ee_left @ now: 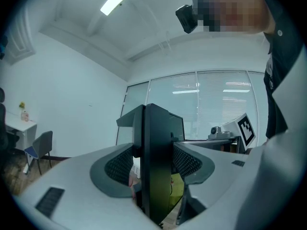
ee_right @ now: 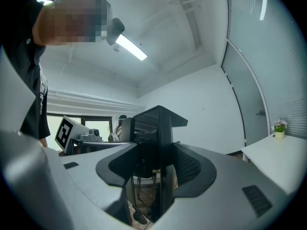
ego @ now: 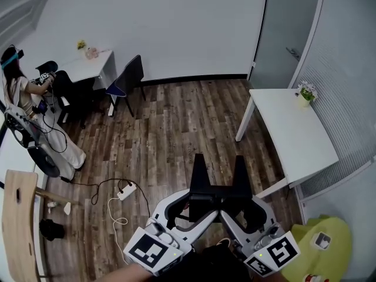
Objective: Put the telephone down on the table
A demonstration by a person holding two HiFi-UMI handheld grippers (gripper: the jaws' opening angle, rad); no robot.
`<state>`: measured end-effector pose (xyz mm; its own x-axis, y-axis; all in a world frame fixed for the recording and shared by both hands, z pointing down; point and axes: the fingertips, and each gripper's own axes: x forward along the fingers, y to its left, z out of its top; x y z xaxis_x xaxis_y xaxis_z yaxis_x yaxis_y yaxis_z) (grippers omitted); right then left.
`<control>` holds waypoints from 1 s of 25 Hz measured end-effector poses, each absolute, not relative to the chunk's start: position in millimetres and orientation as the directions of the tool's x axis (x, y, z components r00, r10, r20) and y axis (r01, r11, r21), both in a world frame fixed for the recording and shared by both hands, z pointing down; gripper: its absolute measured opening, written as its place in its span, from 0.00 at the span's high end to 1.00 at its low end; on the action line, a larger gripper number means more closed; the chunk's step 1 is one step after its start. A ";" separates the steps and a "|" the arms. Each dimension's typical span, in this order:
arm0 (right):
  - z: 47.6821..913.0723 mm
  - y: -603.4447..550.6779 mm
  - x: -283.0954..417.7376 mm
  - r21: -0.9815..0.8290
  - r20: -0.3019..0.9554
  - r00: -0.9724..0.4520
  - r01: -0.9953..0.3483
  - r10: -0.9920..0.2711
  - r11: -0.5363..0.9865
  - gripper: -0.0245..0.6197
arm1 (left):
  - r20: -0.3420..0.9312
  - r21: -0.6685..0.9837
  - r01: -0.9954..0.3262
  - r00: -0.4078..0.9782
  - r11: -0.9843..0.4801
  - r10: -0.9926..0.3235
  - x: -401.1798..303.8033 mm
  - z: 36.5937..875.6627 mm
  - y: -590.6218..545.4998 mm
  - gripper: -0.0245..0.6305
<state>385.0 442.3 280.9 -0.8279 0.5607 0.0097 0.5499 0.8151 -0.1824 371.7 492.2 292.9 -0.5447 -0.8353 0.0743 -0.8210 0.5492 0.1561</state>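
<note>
Currently both tongs are low in the head view, side by side, their rear ends cut off by the bottom edge. The left gripper has its jaws pressed together on nothing, and the right gripper likewise. The telephone cannot be made out in any view. The white table stands at right, well apart from them.

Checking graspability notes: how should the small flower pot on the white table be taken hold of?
Grip the flower pot by its pale body, below the blooms, jaws level across it. It stands upright at the white table's far end beside the slatted wall, so probably come from the open floor side; from above, the flowers are in the way.
</note>
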 end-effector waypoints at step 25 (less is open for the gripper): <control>286.5 315.0 194.4 -0.214 -0.001 -0.764 0.630 0.645 0.747 0.59 | 0.115 0.147 -0.751 -0.633 0.643 -0.765 186.1 296.1 366.7 0.57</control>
<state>194.4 315.0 286.5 -0.7643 0.6448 -0.0009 0.6300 0.7465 -0.2141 186.1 366.7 296.1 -0.6331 -0.7655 0.1153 -0.7513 0.6435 0.1467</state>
